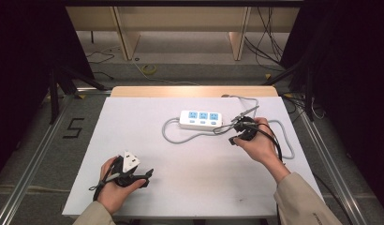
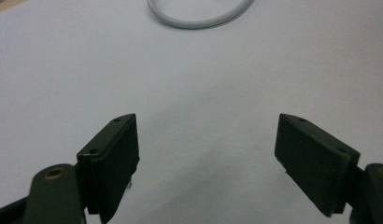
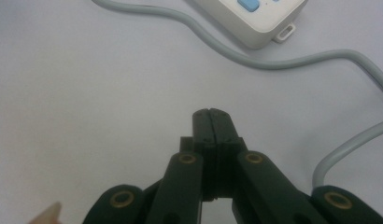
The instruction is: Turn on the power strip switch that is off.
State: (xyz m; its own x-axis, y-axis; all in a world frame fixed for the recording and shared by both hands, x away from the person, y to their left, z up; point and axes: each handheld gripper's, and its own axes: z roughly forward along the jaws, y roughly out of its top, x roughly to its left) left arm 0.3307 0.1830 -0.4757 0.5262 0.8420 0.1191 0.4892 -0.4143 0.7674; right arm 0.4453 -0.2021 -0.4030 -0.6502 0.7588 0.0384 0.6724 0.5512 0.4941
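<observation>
Right tool (image 3: 212, 113) is clenched on nothing, just beside the white power strip (image 1: 200, 119) near the bench's far edge; part its jaws before touching the strip's grey cord (image 3: 236, 55). Left tool (image 2: 206, 156) stands released near the front-left corner.

One marking can be read in the high view — a large black numeral "5" (image 1: 74, 128) on the grey floor (image 1: 38, 140) to the left of the table (image 1: 190, 187). A small dark print sits on the sleeve (image 1: 316, 216) at the lower right, too small to read. The power strip (image 1: 201, 119) carries blue socket faces with no legible lettering. The two gripper views offer no readable text — none on the strip's casing or its cable (image 3: 273, 63).
</observation>
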